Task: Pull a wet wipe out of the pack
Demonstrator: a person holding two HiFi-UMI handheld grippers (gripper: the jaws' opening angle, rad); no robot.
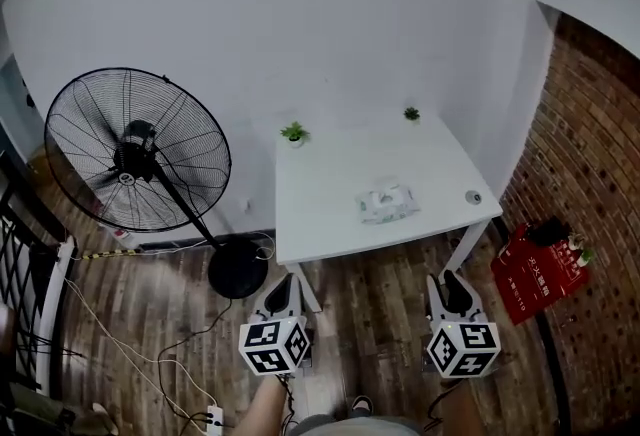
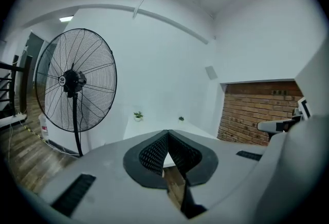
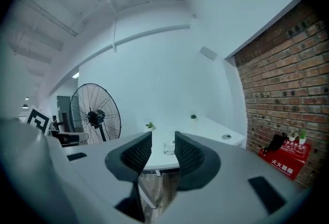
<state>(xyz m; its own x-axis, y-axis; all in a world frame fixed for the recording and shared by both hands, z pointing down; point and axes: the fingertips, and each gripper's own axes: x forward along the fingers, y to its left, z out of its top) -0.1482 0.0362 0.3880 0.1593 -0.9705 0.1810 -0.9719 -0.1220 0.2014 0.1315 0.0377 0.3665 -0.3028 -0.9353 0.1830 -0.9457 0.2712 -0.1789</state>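
Note:
The wet wipe pack (image 1: 386,203) is a pale packet lying flat on the white table (image 1: 330,214), towards its front right. Both grippers hang low over the wooden floor, short of the table's front edge and well away from the pack. My left gripper (image 1: 285,278) is shut, its ribbed pads meeting at the tip with nothing between them (image 2: 167,133). My right gripper (image 1: 448,276) is open by a narrow gap (image 3: 163,135). Through that gap the pack (image 3: 168,147) shows small on the table ahead.
A big black pedestal fan (image 1: 135,149) stands left of the table, its round base (image 1: 237,267) near the front left table leg. Two small potted plants (image 1: 294,134) (image 1: 411,114) sit at the table's back edge. A red sign (image 1: 535,274) leans by the brick wall (image 1: 590,154). Cables trail over the floor at left.

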